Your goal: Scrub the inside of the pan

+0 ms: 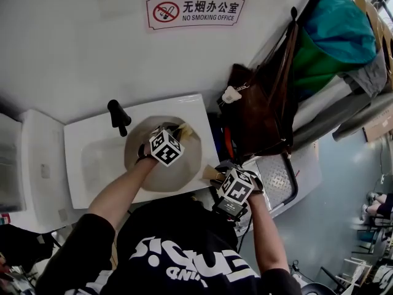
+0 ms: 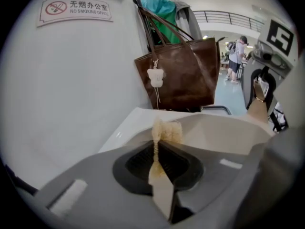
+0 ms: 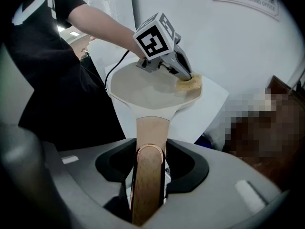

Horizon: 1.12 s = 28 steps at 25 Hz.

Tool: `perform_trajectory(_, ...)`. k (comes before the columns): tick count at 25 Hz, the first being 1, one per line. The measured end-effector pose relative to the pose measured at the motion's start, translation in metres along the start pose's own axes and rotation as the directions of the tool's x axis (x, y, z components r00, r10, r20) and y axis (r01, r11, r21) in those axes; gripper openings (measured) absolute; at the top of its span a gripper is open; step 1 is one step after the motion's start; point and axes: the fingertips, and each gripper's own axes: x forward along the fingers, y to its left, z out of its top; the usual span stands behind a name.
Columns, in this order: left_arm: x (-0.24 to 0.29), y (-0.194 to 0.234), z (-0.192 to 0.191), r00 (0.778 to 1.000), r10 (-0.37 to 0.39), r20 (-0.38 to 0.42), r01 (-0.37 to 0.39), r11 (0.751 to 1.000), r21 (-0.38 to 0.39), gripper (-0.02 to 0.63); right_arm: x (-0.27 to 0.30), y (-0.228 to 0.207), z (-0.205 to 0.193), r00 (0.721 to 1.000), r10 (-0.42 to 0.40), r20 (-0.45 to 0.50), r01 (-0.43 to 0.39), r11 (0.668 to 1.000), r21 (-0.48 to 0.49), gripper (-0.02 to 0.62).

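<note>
Clamping a flat, fibrous tan scrubber, the left gripper has its jaws nearly together, and the scrubber's frayed end touches the inner wall of the pan at its far rim. The right gripper is closed on the pan's wood-toned, copper-edged handle. In the head view the bare left forearm reaches up from the lower left, while the right hand sits at lower centre. The round, matte cream pan lies over the white sink at frame centre.

Office washroom: "no smoking office" sign, white sink (handbag hung beside).
</note>
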Motion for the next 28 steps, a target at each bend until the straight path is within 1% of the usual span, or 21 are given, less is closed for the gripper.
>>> perform_trajectory(8,-0.002,0.036,-0.012,0.992,0.087,-0.087,-0.074,0.988,0.134,0.025,0.001,0.000,0.000,1.000,0.006,-0.006,-0.006,1.000,-0.005,0.189)
perform_trajectory(13,-0.004,0.054,-0.023,0.979,0.141,-0.147,-0.105,0.967,0.231,0.025,0.001,0.000,0.000,1.000,0.010,-0.007,-0.010,1.000,-0.008,0.189)
perform_trajectory(16,-0.008,0.061,-0.030,0.971,0.149,-0.188,-0.091,0.954,0.287,0.025,0.000,0.000,-0.001,1.000,0.011,-0.009,-0.011,1.000,-0.010,0.189)
perform_trajectory(18,-0.011,0.067,-0.036,0.962,0.160,-0.220,-0.079,0.938,0.337,0.025,0.000,0.000,-0.001,1.000,0.011,-0.011,-0.011,1.000,-0.012,0.189)
perform_trajectory(21,-0.015,0.074,-0.044,0.946,0.177,-0.271,-0.048,0.905,0.422,0.025,0.001,-0.001,-0.002,1.000,0.014,-0.014,-0.014,1.000,-0.013,0.189)
perform_trajectory(25,-0.019,0.076,-0.055,0.921,0.171,-0.351,0.026,0.869,0.494,0.025,0.001,0.000,-0.001,1.000,0.017,-0.016,-0.017,1.000,-0.013,0.189)
perform_trajectory(27,-0.019,0.074,-0.063,0.897,0.168,-0.410,0.086,0.841,0.534,0.025,0.001,-0.001,-0.001,1.000,0.019,-0.019,-0.020,1.000,-0.017,0.189)
perform_trajectory(28,-0.019,0.073,-0.068,0.878,0.170,-0.448,0.123,0.823,0.555,0.025,0.001,-0.001,-0.001,1.000,0.020,-0.021,-0.021,1.000,-0.018,0.189)
